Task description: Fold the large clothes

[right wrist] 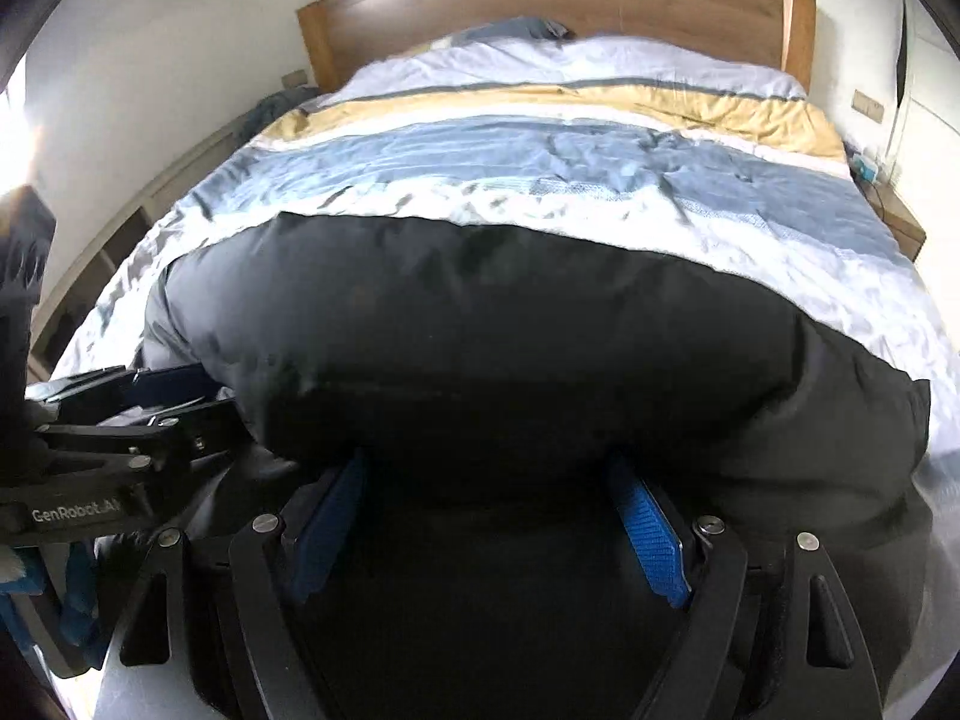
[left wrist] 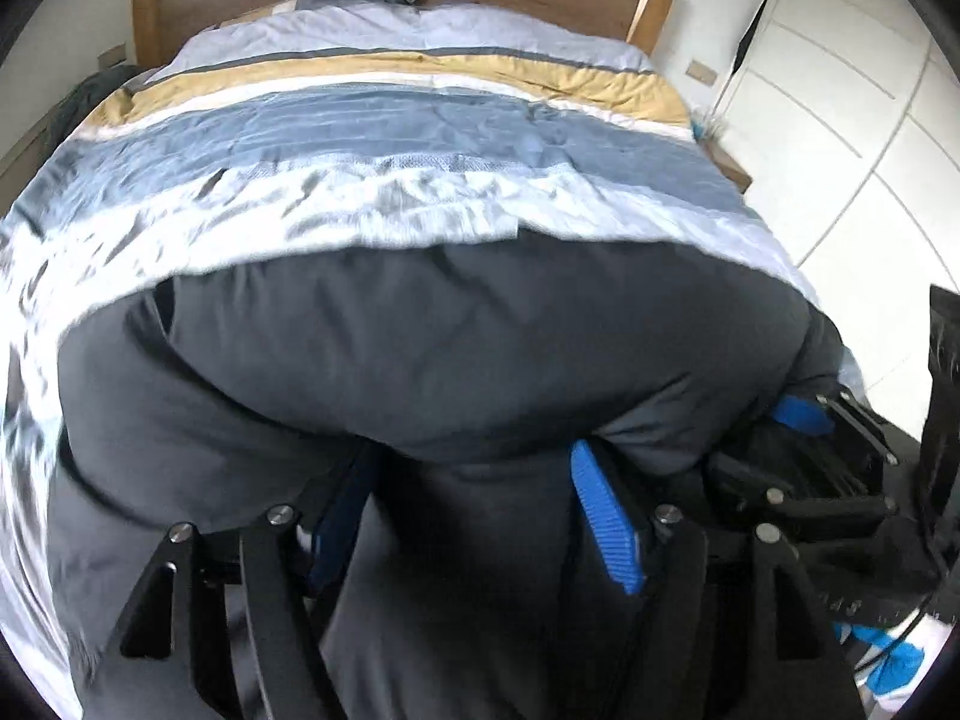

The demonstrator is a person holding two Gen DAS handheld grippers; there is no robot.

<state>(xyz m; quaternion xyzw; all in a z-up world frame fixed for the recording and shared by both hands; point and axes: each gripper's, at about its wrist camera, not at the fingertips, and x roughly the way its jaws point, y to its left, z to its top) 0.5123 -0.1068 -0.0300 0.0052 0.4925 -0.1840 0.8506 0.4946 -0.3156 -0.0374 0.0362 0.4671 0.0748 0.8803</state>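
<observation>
- On the near end of the bed (left wrist: 420, 138), a dark padded jacket (left wrist: 420, 348) lies folded.
- My left hand-held gripper (left wrist: 474, 516) grips its near edge.
- My right hand-held gripper (right wrist: 486, 516), just beside, clamps the same edge.

free: striped bed cover (right wrist: 600, 162) beyond jacket | blocked: puffy dark jacket (right wrist: 510, 348) ahead; headboard (right wrist: 558, 0) at far end

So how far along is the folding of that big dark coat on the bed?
Partly done, it seems: the dark coat lies bunched into a thick roll on the striped duvet. In hand: left claw and right claw each straddle its near edge. Still left: flattening it into a neat fold.
</observation>
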